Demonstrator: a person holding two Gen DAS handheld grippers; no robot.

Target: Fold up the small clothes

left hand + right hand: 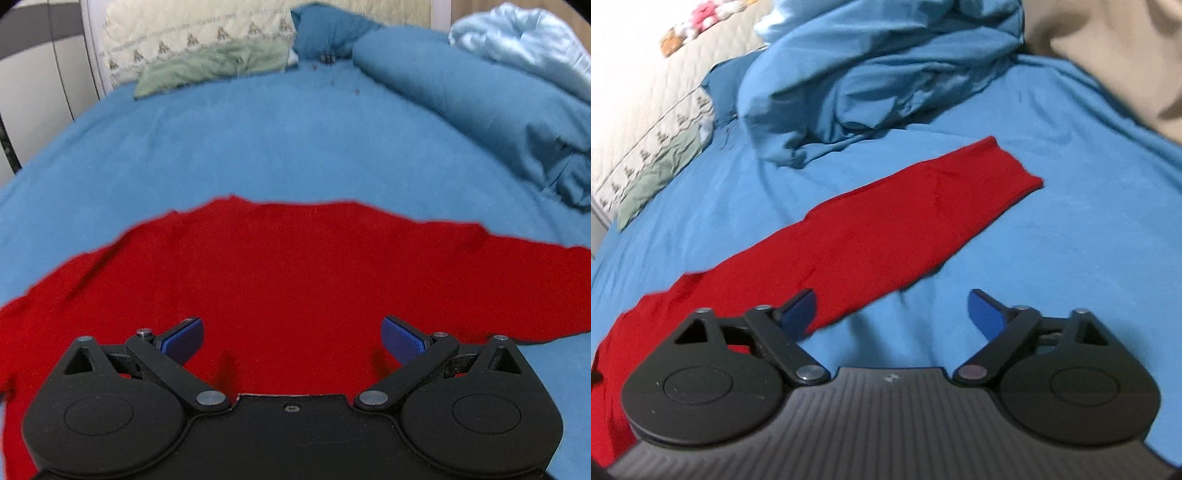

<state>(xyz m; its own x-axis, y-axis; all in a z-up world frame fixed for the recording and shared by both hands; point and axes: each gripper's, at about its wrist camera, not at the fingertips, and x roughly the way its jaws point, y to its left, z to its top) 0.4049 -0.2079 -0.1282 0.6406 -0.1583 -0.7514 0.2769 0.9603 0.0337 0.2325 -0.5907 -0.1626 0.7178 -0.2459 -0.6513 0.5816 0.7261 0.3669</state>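
Note:
A red garment [295, 273] lies spread flat on the blue bedsheet [280, 147]. My left gripper [291, 338] is open and empty, hovering over the garment's near part. In the right wrist view the red garment [871, 236] shows a long sleeve stretching up to the right, its cuff at the far end. My right gripper [891, 314] is open and empty, above the sheet [1052, 240] just right of the sleeve's near edge; its left finger overlaps the red cloth.
A bunched blue duvet [480, 99] lies at the right, and it also shows in the right wrist view [871, 74]. A pale blue cloth [524, 40] sits at the far right. A green pillow [210, 70] and a cream quilt [199, 29] lie at the headboard.

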